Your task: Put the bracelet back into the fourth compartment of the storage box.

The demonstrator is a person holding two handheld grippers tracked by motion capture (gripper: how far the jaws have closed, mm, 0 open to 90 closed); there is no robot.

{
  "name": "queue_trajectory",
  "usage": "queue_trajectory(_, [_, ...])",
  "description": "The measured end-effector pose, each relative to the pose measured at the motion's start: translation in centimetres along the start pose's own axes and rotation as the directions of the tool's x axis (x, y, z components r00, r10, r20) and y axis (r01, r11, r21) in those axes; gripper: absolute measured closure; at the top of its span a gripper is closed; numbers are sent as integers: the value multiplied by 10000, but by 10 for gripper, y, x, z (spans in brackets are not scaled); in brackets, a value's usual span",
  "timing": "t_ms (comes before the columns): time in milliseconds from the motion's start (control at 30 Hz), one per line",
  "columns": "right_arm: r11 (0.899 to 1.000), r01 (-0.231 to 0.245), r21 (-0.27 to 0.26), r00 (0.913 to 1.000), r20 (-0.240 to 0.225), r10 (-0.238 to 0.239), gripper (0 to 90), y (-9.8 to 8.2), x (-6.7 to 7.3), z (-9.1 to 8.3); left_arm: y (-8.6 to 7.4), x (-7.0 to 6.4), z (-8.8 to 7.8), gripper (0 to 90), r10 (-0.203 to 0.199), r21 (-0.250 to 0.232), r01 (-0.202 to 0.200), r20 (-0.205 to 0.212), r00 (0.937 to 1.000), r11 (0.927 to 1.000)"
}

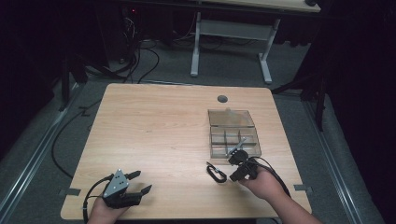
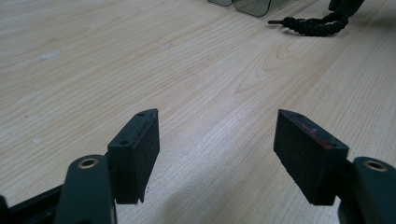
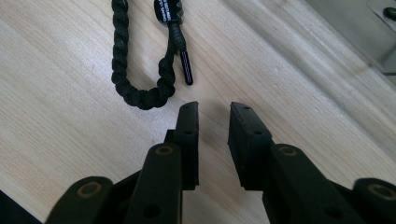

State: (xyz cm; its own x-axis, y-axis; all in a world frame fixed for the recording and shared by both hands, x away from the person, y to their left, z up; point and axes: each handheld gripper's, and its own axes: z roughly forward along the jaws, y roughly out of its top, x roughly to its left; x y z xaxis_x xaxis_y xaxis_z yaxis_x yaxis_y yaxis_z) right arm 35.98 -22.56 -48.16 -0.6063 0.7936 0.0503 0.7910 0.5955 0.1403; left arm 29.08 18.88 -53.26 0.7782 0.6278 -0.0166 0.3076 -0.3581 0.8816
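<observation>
Looking down from the high view, a wooden desk (image 1: 163,135) carries a clear plastic box (image 1: 233,133) with its lid laid back, set toward the right edge. Just in front of the box, near the desk's front right corner, lies a black braided cord (image 1: 216,172) bent into a loop. The right hand-held gripper (image 1: 243,164) sits just right of the cord, held in a hand (image 1: 264,183) that comes in from the front edge, with its cable trailing back over the wrist. The left hand-held gripper (image 1: 136,182) rests near the front left corner, well apart from the cord, with a grey three-cornered plate on top and its jaws spread.

In the left gripper view, the left hand-held gripper (image 2: 217,149) has its two black jaws standing wide apart over bare wood, with nothing between them. The cord (image 2: 317,24) shows far off at the top right, beside a corner of the box (image 2: 250,6).

In the right gripper view, the right hand-held gripper (image 3: 212,116) points down at the desk with its jaws a narrow gap apart and only wood between them. The cord (image 3: 140,93) lies just ahead of the jaw tips, curved in a U, its slim stiff tip (image 3: 186,68) pointing toward the jaws. No pad touches it.
</observation>
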Motion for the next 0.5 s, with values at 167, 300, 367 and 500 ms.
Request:
queue_trajectory(167, [9998, 14, 223, 10000, -90, -12, 650, 4, 0, -5, 0, 0, 0, 319, 37, 12, -37, 14, 10000, 10000])
queue_trajectory(300, [9995, 9, 313, 10000, -88, -6, 617, 8, 2, -11, 0, 0, 0, 319, 20, 26, -21, 26, 10000, 10000])
queue_trajectory(367, [9996, 61, 265, 9999, -152, -57, 603, 10, 4, -13, 0, 0, 0, 319, 34, 48, -34, 16, 10000, 10000])
queue_trajectory(500, [9995, 174, 267, 9997, -198, -169, 592, 14, 8, -16, 0, 0, 1, 319, 61, 65, -61, 1, 10000, 10000])
